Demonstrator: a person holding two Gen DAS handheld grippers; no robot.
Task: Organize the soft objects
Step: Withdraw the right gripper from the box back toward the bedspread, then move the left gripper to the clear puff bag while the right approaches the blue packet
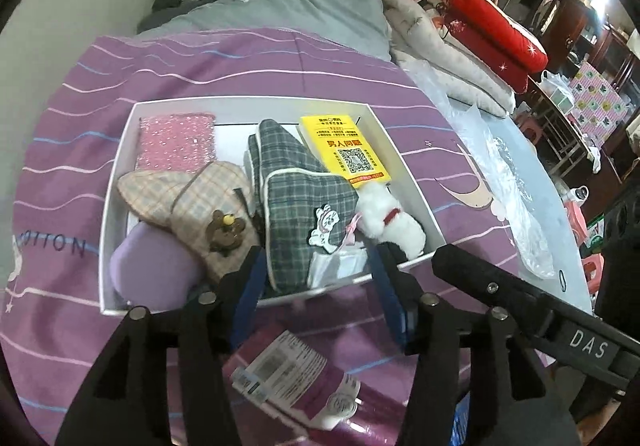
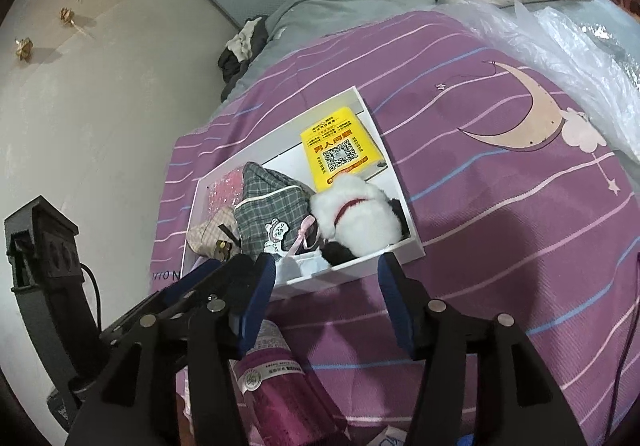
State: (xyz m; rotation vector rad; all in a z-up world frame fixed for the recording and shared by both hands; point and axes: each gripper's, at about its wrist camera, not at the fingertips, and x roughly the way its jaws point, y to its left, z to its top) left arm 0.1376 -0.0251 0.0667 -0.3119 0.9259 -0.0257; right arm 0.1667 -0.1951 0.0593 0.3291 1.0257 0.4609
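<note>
Two black grippers with blue finger pads hover side by side over the near rim of a shallow white cardboard box (image 1: 120,182) (image 2: 400,202) that lies on a purple striped bedspread (image 1: 280,62) (image 2: 500,226). Bare bedspread runs all round the box, widest toward the moon print on its right; crinkled clear plastic sheeting (image 1: 500,174) (image 2: 560,46) lies beyond that. Inside, the box is crowded: a grey plaid fabric pouch with a cartoon patch (image 1: 304,190) (image 2: 268,214) in the middle, a beige plaid pouch with a brown bear charm (image 1: 200,202) (image 2: 208,230) touching its left side, a lilac rounded cushion (image 1: 152,266) in the near left corner, a pink sparkly cloth (image 1: 176,142) at the far left, a yellow card with a QR code (image 1: 344,150) (image 2: 340,150) at the far right, and a white and black plush toy with a red collar (image 1: 392,222) (image 2: 356,218) in the near right corner, leaning against the wall.

Both grippers angle downward toward the box. The left gripper (image 1: 316,262) has its fingers spread apart around the near wall, just above the grey pouch, holding nothing. The right gripper (image 2: 326,266) is likewise spread wide and empty, its tips near the box's near right edge. A magenta plastic-wrapped package with a white label (image 1: 304,374) (image 2: 276,378) lies on the bedspread beneath both grippers
</note>
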